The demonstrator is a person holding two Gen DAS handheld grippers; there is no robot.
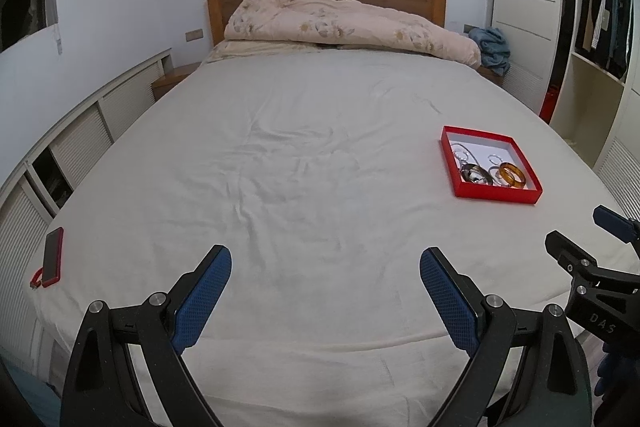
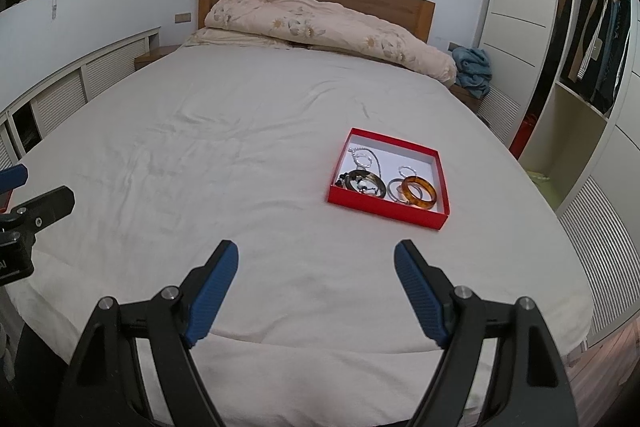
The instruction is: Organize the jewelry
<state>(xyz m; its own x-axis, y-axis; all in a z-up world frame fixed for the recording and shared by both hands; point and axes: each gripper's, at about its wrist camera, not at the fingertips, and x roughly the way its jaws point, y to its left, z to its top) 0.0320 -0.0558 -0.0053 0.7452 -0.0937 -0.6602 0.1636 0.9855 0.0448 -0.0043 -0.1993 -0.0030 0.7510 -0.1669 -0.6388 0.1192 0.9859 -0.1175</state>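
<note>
Left wrist view: left claw (image 1: pixel 326 267) hangs over the near end of the bed (image 1: pixel 300 147), jaws wide apart w/ nothing between them. Only this view shows the red-cased phone (image 1: pixel 53 257) lying at the bed's left edge. Red tray (image 1: pixel 496 193) sits far right on the sheet, well apart from the claw. Right claw (image 1: pixel 580 231) pokes in at the right edge – jaws spread, nothing held.

Right wrist view: right claw (image 2: pixel 316 263) also gapes wide, nothing gripped, w/ the tray (image 2: pixel 386 209) just ahead and a bit right. Contents read clearer here – amber bangle (image 2: pixel 419 192) at the near right, dark mottled bangle (image 2: pixel 362 183) at the near left, silver chain (image 2: pixel 364 157) toward the back left, thin silver rings (image 2: pixel 406 171) beside the amber one. Folded floral duvet (image 2: pixel 320 27) lies at the headboard.
</note>
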